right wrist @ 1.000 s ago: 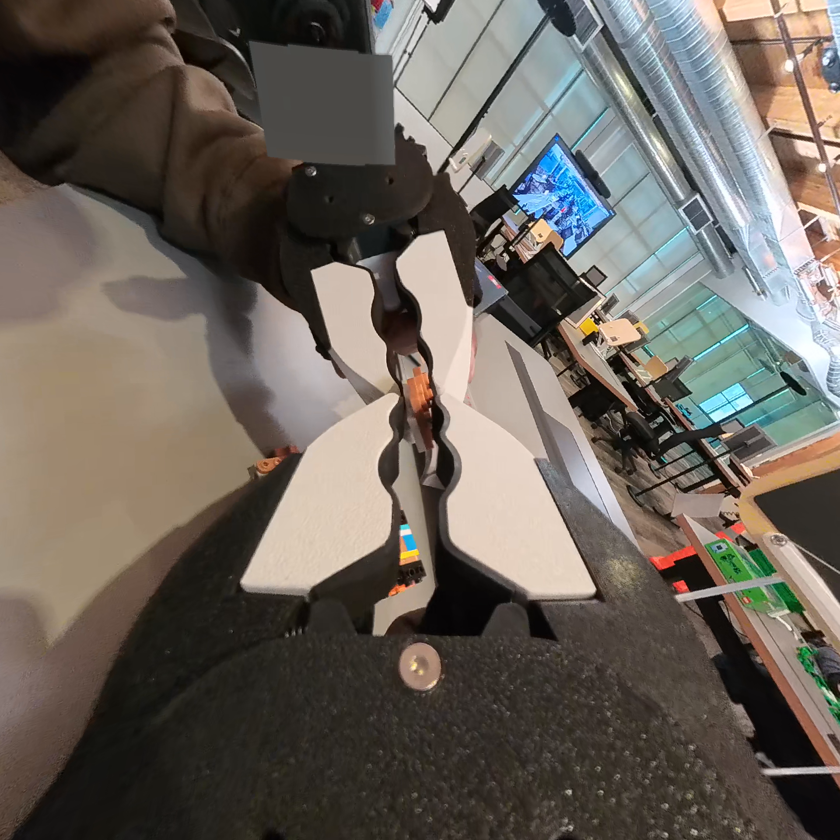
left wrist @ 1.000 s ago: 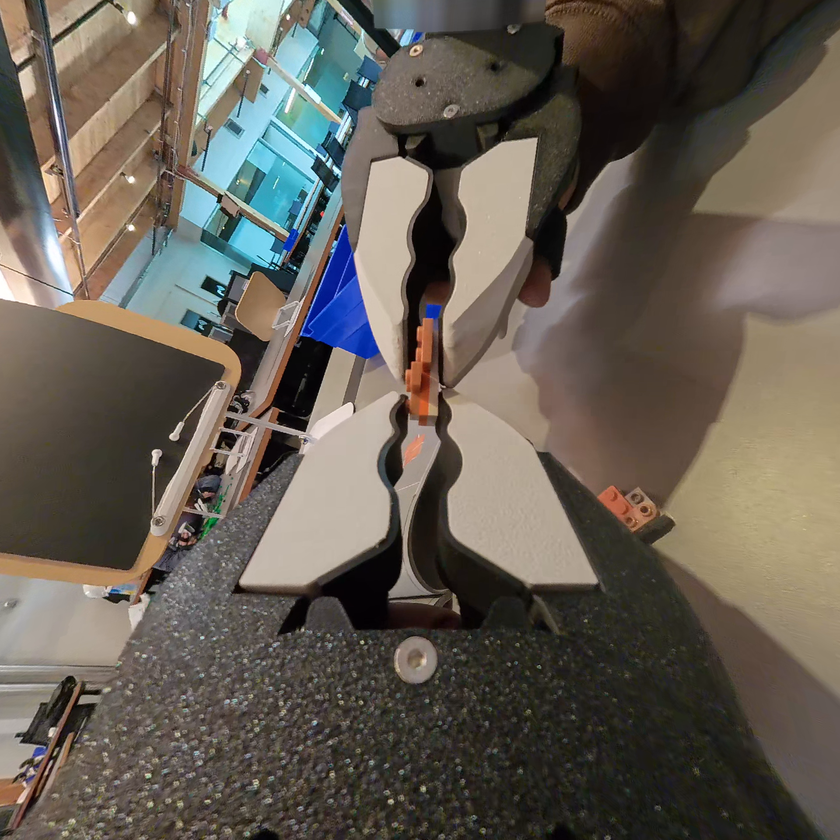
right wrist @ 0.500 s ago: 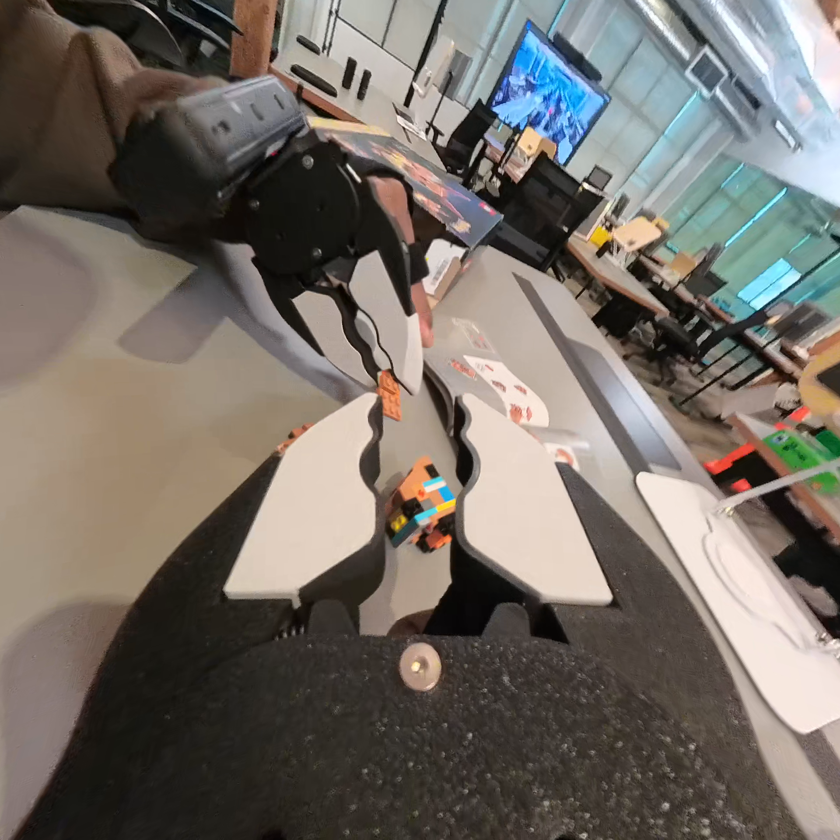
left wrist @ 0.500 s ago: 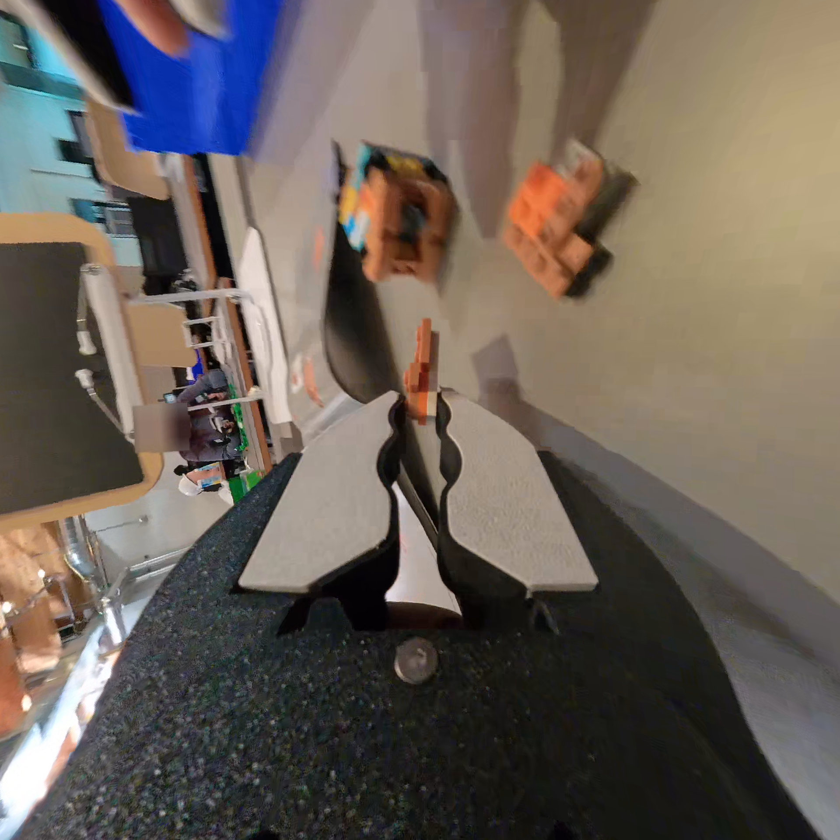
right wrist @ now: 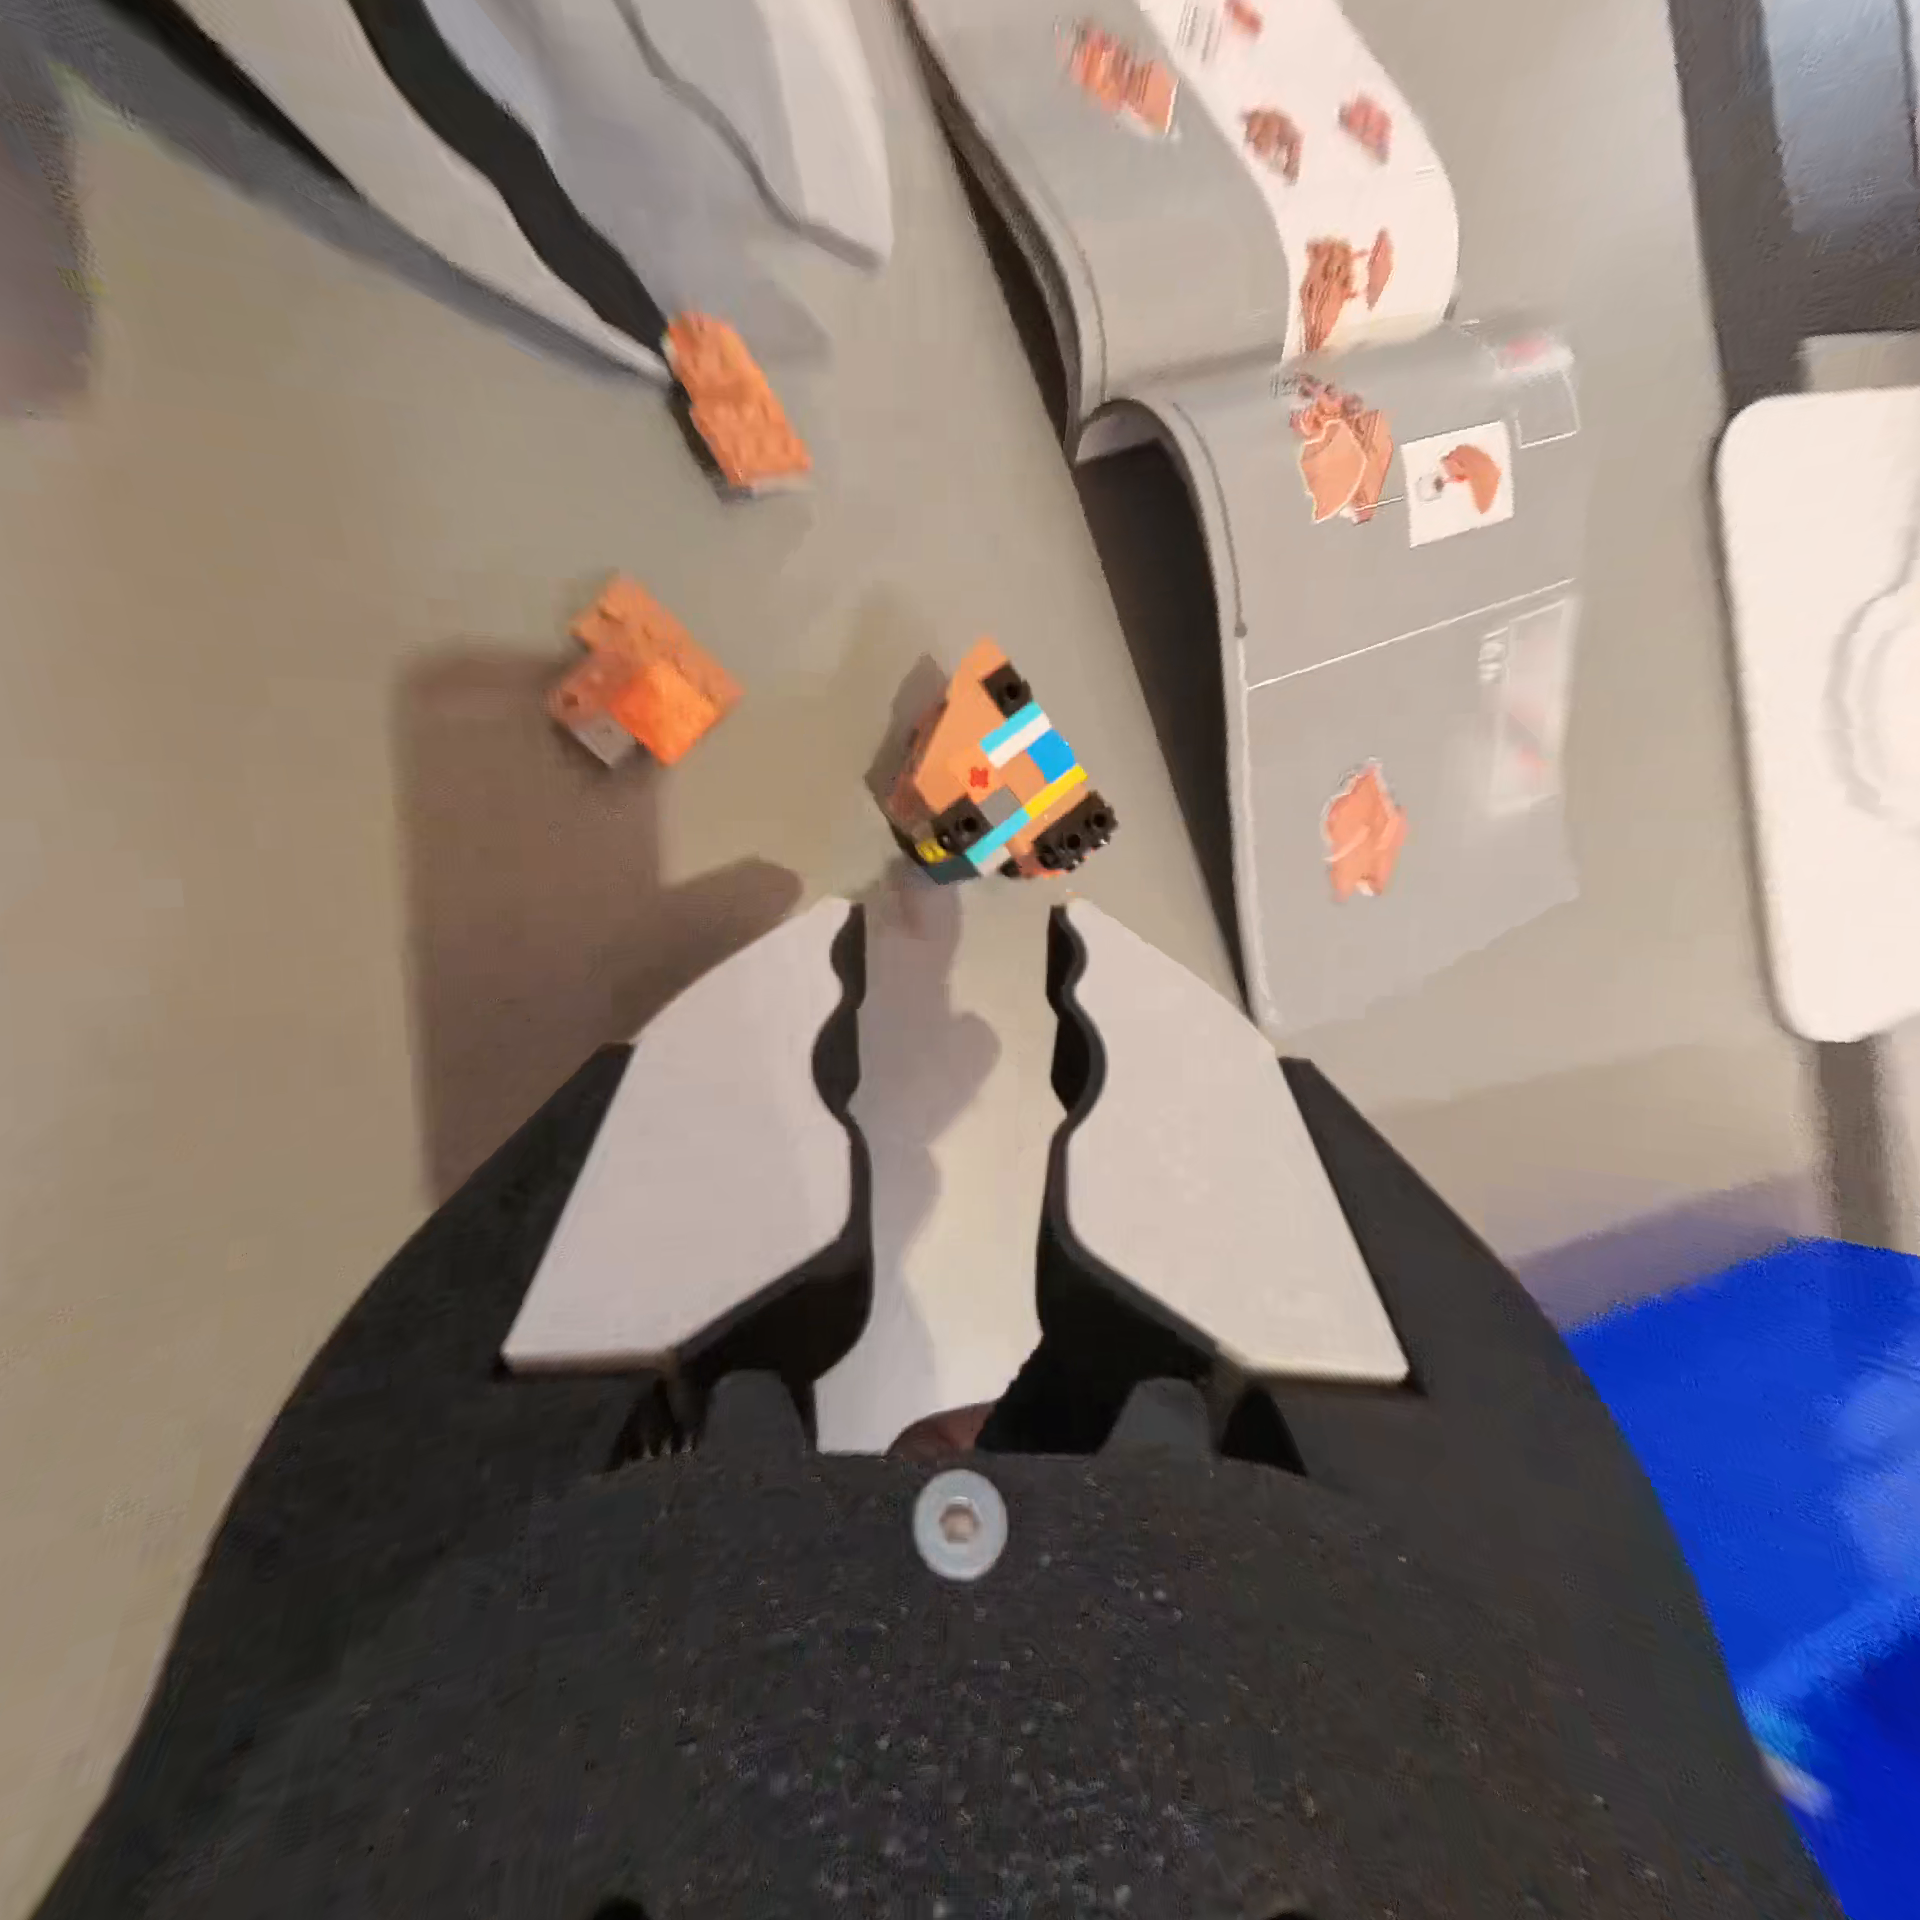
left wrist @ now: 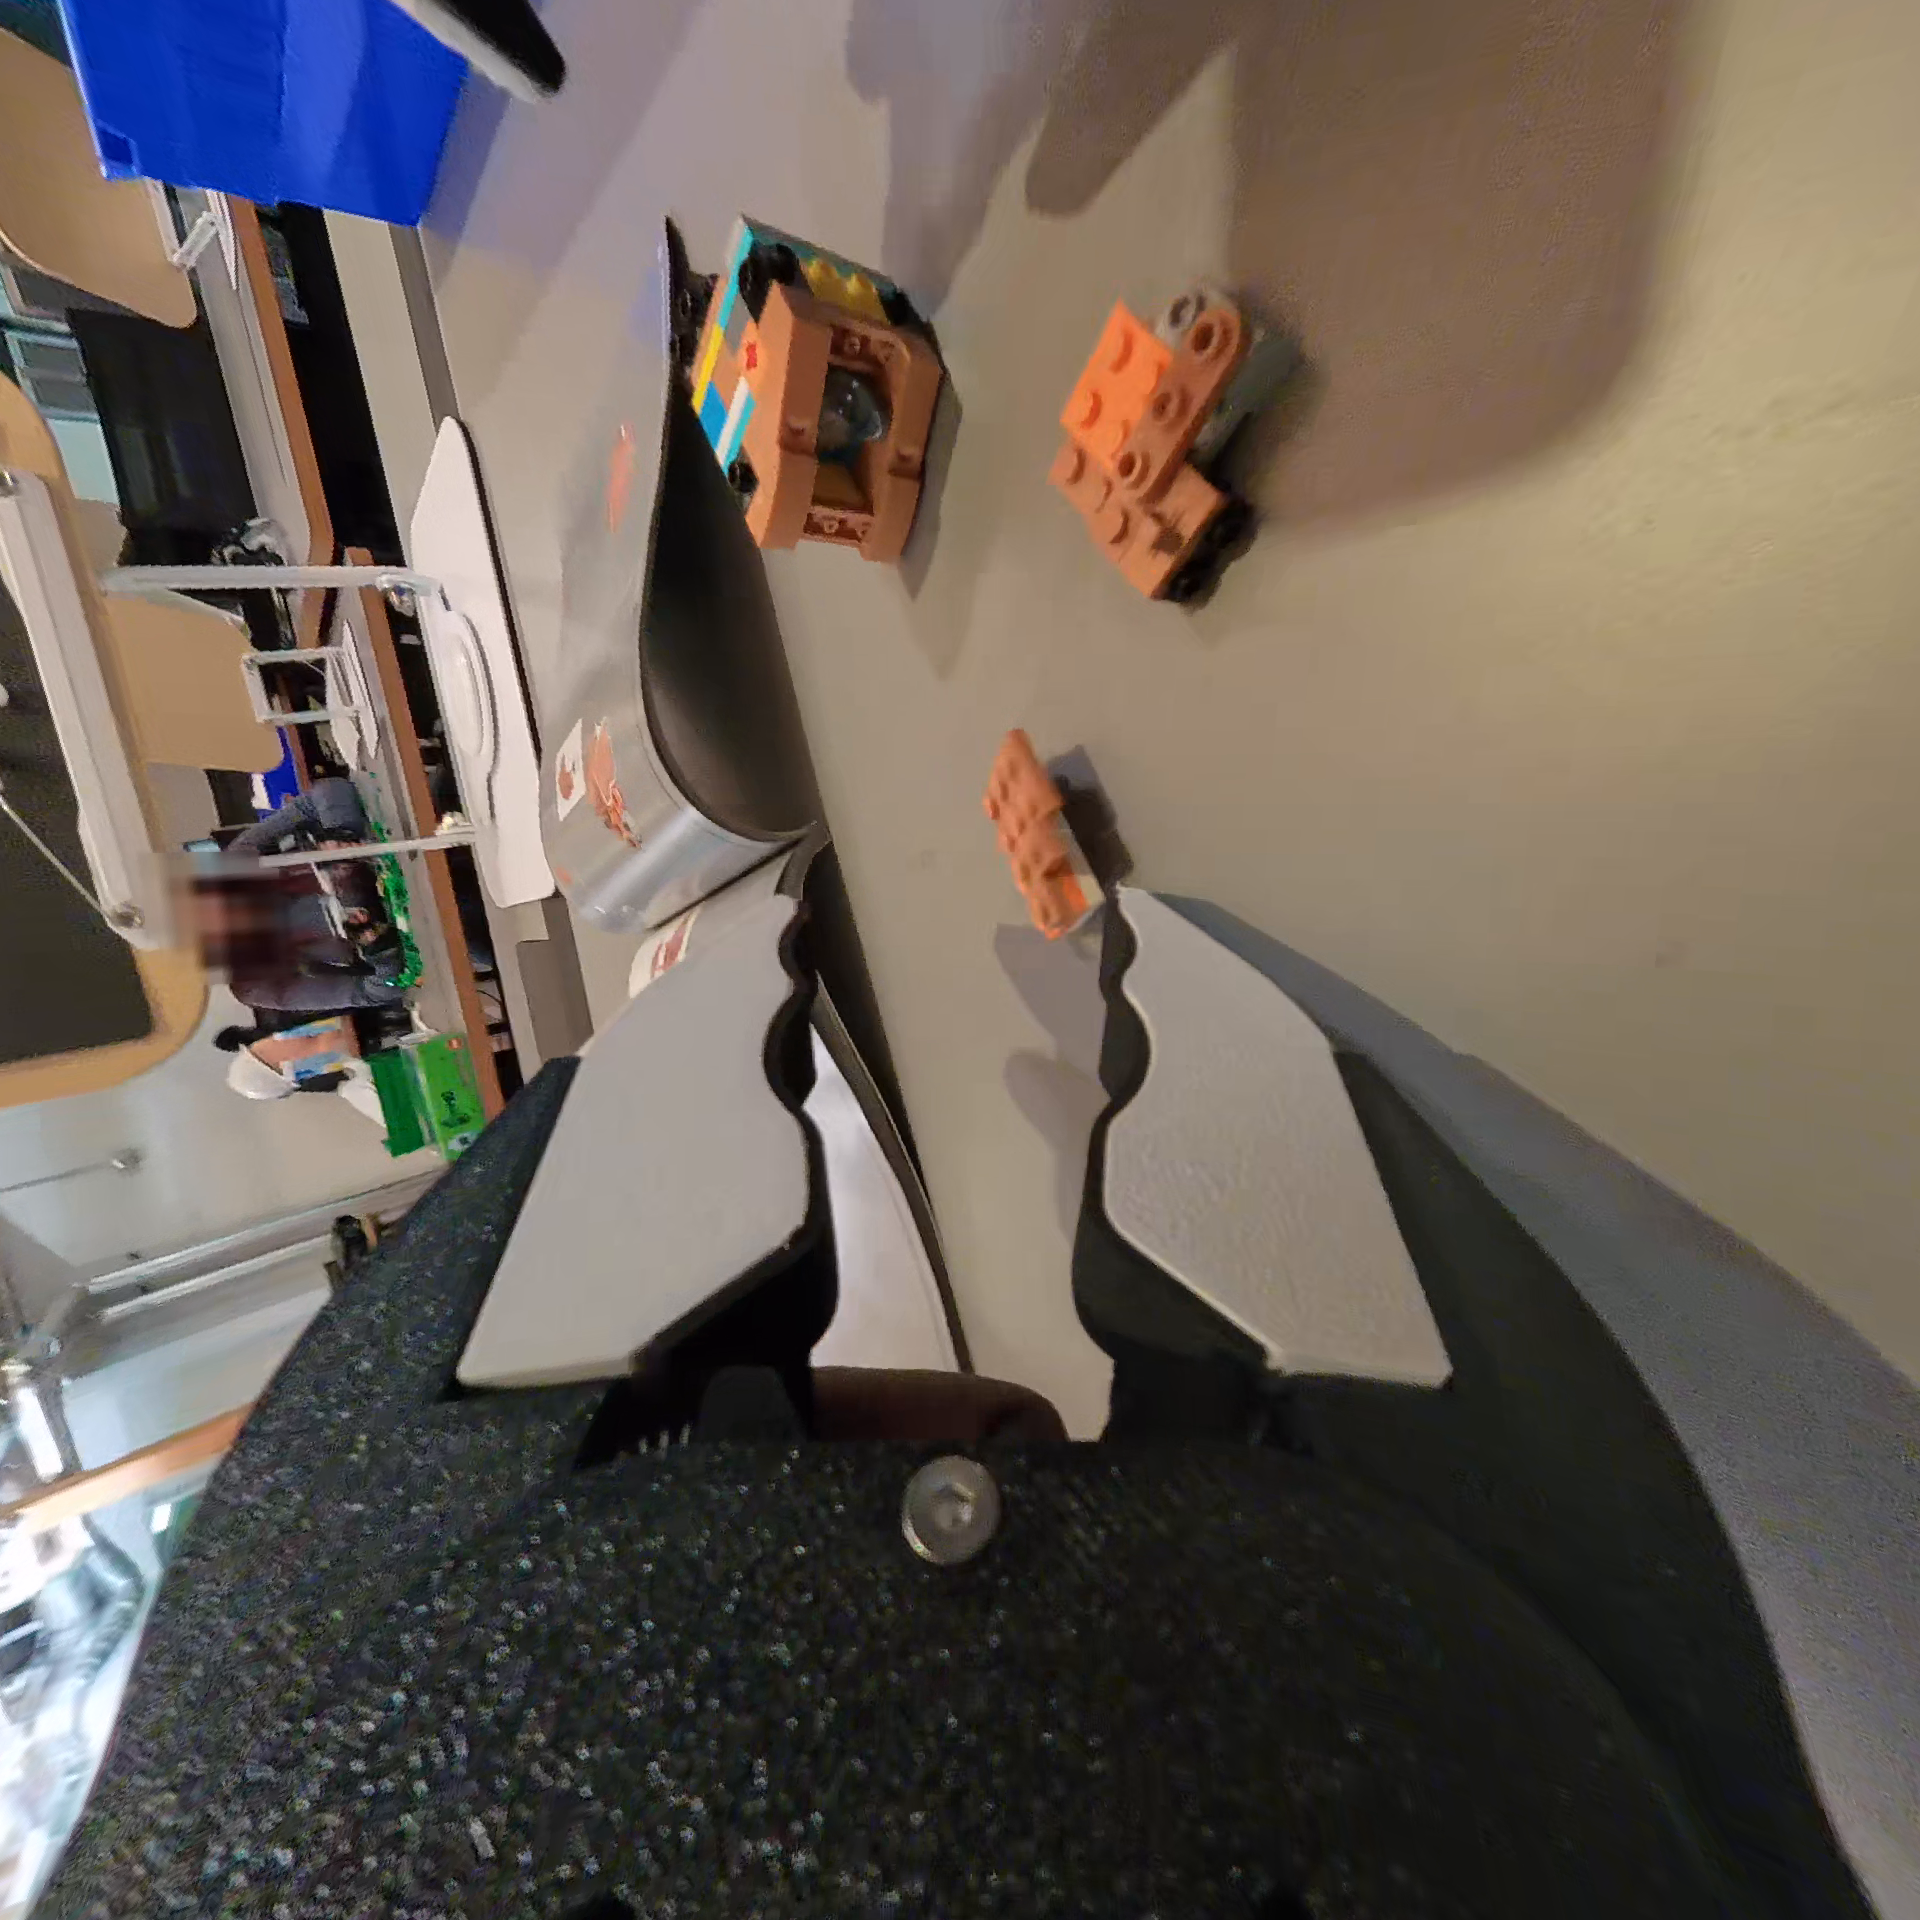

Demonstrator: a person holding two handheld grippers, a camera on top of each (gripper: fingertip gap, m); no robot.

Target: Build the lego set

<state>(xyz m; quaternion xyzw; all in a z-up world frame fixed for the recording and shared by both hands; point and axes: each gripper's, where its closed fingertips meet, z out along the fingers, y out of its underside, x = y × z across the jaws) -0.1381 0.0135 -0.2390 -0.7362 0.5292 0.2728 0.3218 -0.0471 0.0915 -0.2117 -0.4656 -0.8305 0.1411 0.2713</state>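
Note:
My left gripper [left wrist: 956,914] is open, low over the grey table [left wrist: 1507,831]. A small orange plate piece [left wrist: 1039,831] lies on the table right at the tip of its right finger [left wrist: 1226,1122]. A multi-coloured block assembly [left wrist: 821,405] and an orange-and-grey assembly [left wrist: 1153,447] sit farther ahead. My right gripper [right wrist: 956,914] is open and empty, just short of the multi-coloured assembly [right wrist: 987,779]. In the right wrist view the orange-and-grey assembly [right wrist: 644,675] is to the left, and the small plate piece [right wrist: 738,405] lies at the tip of the left gripper [right wrist: 623,156].
An open instruction booklet [right wrist: 1351,520] lies curled just right of the assemblies; it also shows in the left wrist view [left wrist: 644,665]. A blue bin [right wrist: 1766,1507] stands at the right, a white tray-like object [right wrist: 1829,707] beyond the booklet. Tip to tip, the grippers are about 12 cm apart.
Both grippers were shut together on the small orange piece in the air. The right let go. The left brought the piece down to the table and opened. Both now point at the table.

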